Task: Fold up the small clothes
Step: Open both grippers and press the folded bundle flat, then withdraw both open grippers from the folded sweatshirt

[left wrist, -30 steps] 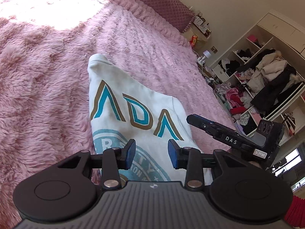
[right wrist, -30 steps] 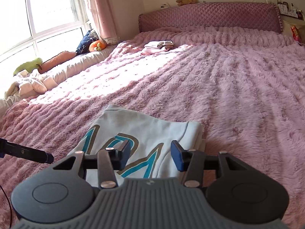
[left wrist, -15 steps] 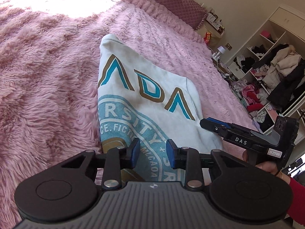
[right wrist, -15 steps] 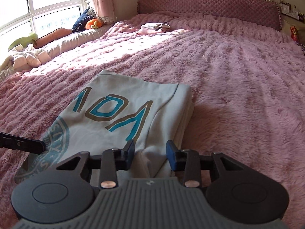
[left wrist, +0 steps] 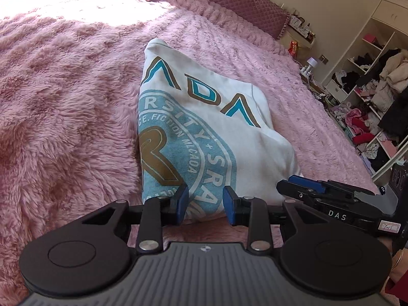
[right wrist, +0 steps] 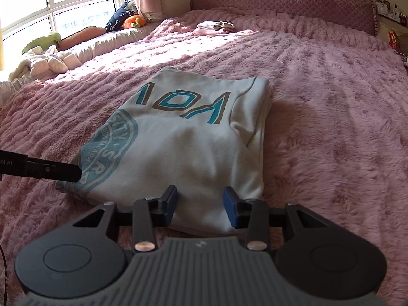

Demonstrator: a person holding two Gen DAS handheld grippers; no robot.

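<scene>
Pink plush bedspread covers the whole bed and serves as the reference surface; a folded white sweatshirt lies flat on it, toward the near edge, printed side up. Taken left of the sweatshirt in the right wrist view, a window ledge carries a crumpled pale bundle, a green and an orange soft toy and a dark cushion; their far ends are hard to make out in the glare. The left gripper hovers just short of the sweatshirt's near hem, blue pads apart with nothing between them; in the right wrist view only one dark finger of it enters from the frame edge, the rest cut off. The round teal emblem on the sweatshirt is partly wrapped under the left fold, so its lettering reads only in fragments. The right gripper sits at the near right corner of the sweatshirt, pads likewise spread and holding nothing; whether they touch the cloth cannot be told. Beyond the sweatshirt, near the quilted headboard, lies a small pale folded garment. Right of the bed, open wardrobe shelves hold heaped dark, cream and pink clothing, too jumbled to tell apart.
</scene>
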